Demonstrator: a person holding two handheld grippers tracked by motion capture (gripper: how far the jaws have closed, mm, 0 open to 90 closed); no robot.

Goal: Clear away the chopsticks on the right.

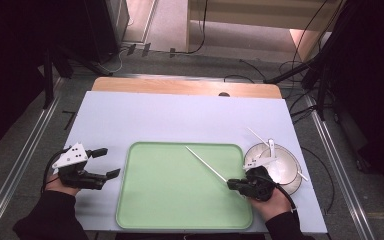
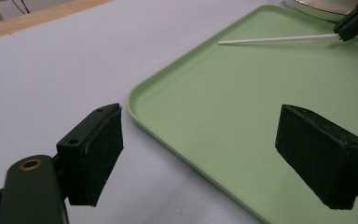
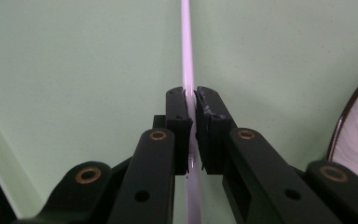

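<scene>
So the right tool [image 1: 233, 184] has its jaws pinched nearly shut on a thin white chopstick [image 1: 206, 163] — in the right gripper view you can see the stick running straight up between the two black pads, clamped at its near end. The rest of the chopstick stretches out over the green tray [image 1: 180, 220], angled up and away toward the tray's far edge; can't really tell whether its far tip rests on the tray or sits just above it. The tool itself is over the tray's right edge, near corner side.

Just right of the tray there's a white bowl [image 1: 285, 172] with a dark rim, sitting on the pale tabletop [image 1: 170, 117] — a second white chopstick [image 1: 258, 136] and what looks like a white spoon [image 1: 271, 148] are propped in it, though they're too small to make out well.

The left tool [image 1: 109, 162] is on the other side, just left of the tray, jaws spread wide with nothing in them. In its own view, the tray's left rim passes between the pads [image 2: 98, 154].
</scene>
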